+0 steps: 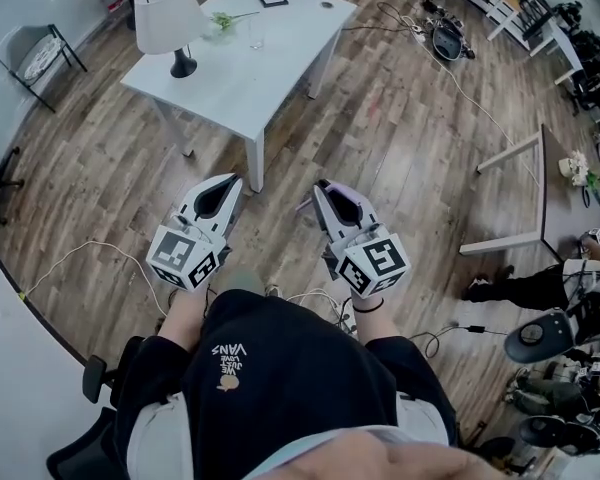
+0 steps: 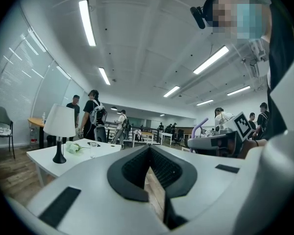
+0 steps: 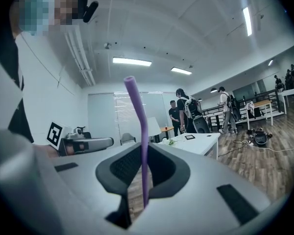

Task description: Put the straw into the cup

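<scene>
Straw [image 3: 143, 146] stands clamped in right jaws, left jaws closed empty; distant glass [image 1: 255, 36] looks empty.

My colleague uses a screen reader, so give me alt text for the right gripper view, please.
The right gripper is shut on a purple straw that stands upright between its jaws, its top bent slightly. Beyond it are a white table, several standing people and a wood floor.
</scene>
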